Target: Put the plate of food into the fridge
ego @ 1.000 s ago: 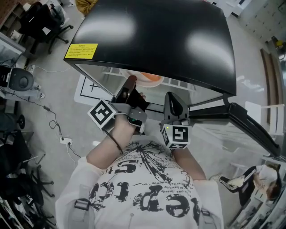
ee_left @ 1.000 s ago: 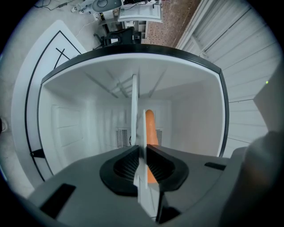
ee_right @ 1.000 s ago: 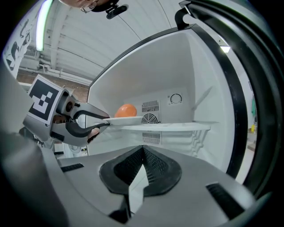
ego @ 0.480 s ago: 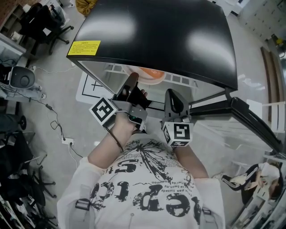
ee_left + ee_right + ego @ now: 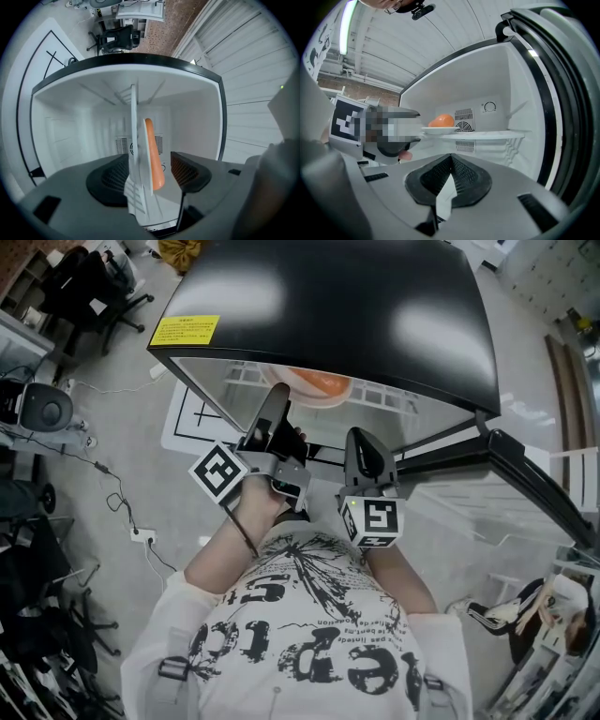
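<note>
Left tongs (image 5: 149,176) just opened, plate (image 5: 135,140) between | plate lies level on shelf (image 5: 487,135)

Head view looks steeply down; both gripper views face into the fridge (image 5: 328,315).

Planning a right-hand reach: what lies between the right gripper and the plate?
Only air and the shelf edge before the plate, in the right gripper view.

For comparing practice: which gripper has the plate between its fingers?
The left gripper: its fingers, just opened, stand apart around the plate of food; the right gripper has its fingers together, empty.
</note>
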### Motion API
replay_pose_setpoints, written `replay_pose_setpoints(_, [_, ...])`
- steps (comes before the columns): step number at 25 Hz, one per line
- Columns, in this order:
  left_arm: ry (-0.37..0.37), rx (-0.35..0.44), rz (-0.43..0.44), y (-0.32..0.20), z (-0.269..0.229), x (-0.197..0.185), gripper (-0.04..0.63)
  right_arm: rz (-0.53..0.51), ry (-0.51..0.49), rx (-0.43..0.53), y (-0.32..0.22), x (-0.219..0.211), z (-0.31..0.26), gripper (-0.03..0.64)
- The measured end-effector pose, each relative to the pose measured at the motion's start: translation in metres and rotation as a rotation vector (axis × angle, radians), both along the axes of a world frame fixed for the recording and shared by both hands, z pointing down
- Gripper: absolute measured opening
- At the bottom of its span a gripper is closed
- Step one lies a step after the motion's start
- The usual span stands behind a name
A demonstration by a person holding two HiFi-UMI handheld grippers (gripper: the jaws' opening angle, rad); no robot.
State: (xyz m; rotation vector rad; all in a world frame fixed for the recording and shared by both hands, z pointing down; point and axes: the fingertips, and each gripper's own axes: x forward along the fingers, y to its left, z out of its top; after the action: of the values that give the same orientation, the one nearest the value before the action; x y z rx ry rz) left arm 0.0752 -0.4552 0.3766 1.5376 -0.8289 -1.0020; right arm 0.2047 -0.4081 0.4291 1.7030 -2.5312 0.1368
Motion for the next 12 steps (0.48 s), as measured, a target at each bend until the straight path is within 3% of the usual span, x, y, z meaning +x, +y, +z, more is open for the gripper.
replay_pose_setpoints(7, [-0.101, 0.056, -0.019, 0.014, -0.002, -0.011, 0.265, -0.004, 0.003, -0.004, 0.008, -0.005, 0.002, 0.002])
replay_pose_setpoints(8, [-0.123, 0.059, -0.020, 0.016, -0.001, -0.012, 0.244, -0.007, 0.005, -0.004, 0.009, -0.006, 0.002, 0.002])
replay_pose_setpoints(12, [-0.161, 0.008, -0.045, 0.022, 0.010, -0.021, 0.023, -0.016, 0.004, -0.009, 0.012, -0.009, 0.004, 0.002])
